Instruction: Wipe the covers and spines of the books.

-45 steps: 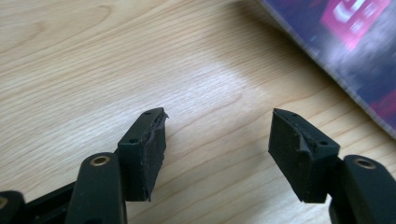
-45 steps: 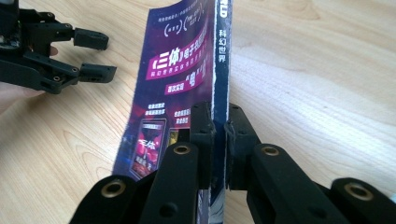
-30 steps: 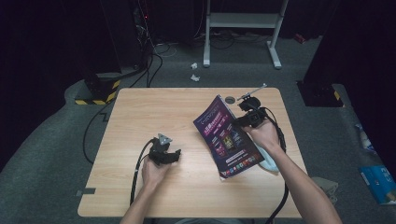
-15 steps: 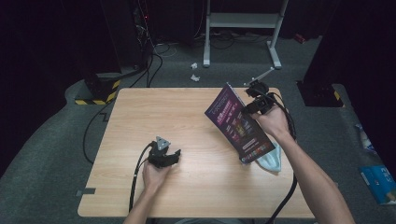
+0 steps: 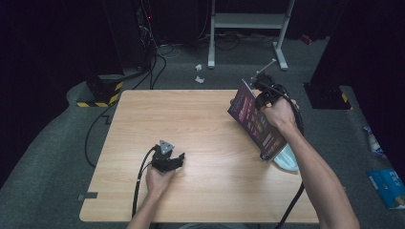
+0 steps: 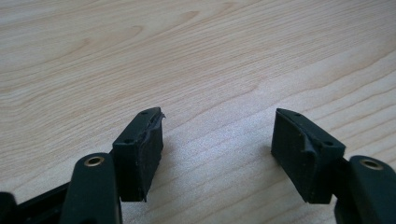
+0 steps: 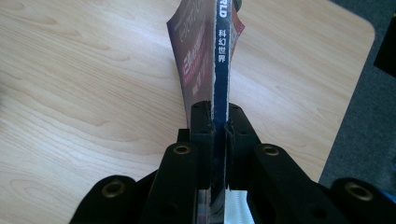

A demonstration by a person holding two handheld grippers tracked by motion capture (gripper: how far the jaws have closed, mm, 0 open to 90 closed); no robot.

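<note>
Item: magazine [image 5: 255, 125], tilted on edge over the table's [image 5: 200, 119] right side, lower corner by a pale mask [image 5: 288, 160].
Right tongs [image 7: 218, 126]: clamped on its spine, long axis running away from me.
Left tongs [image 6: 217, 149]: apart, holding nothing, resting well apart to the left.
Nearer hand: my right.
</note>
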